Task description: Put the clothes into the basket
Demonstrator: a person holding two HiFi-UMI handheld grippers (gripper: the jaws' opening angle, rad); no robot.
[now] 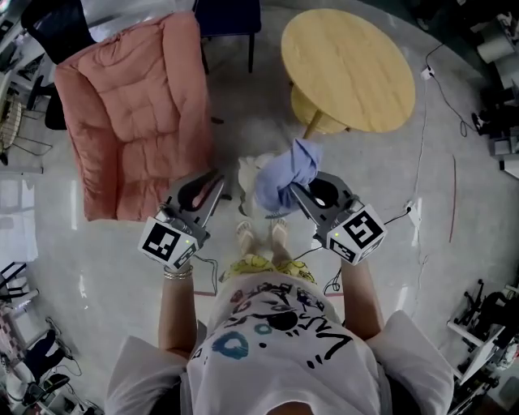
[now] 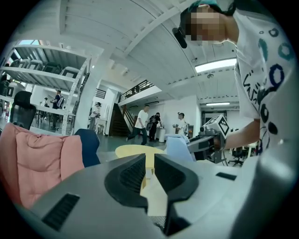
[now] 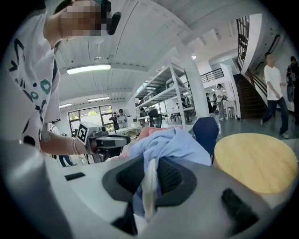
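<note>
Laundry in mid-air: a pale blue garment (image 1: 285, 174) hangs bunched from the right gripper (image 1: 298, 191), whose jaws are clamped on a fold of the cloth with a strip of pale lining showing between the pads. The left gripper (image 2: 149, 163) is held level beside it, well apart from the cloth, its jaws drawn to a narrow slit with nothing between them.

By the look of it the job is only partly done. One piece is lifted and carried, but not yet dropped anywhere. Below the garment, just beyond the person's sandalled feet (image 1: 259, 235), a pale heap (image 1: 250, 174) sits on the floor; whether that is the basket, or more clothes waiting, cannot be told from here. What remains, at the least, is to lower this piece in and let go.

The floor (image 1: 454, 267) is smooth, grey and glossy, with thin cables (image 1: 422, 154) trailing across it on the right. A pink quilted armchair (image 1: 134, 121) stands on the left, a round wooden table (image 1: 349, 69) on the right and a dark blue chair (image 1: 231, 16) between them. The gripper views show a high white hall (open-plan, brightly lit) with metal shelving (image 2: 46, 74), a staircase (image 3: 250, 93) and people (image 2: 140, 123) walking in the distance.
</note>
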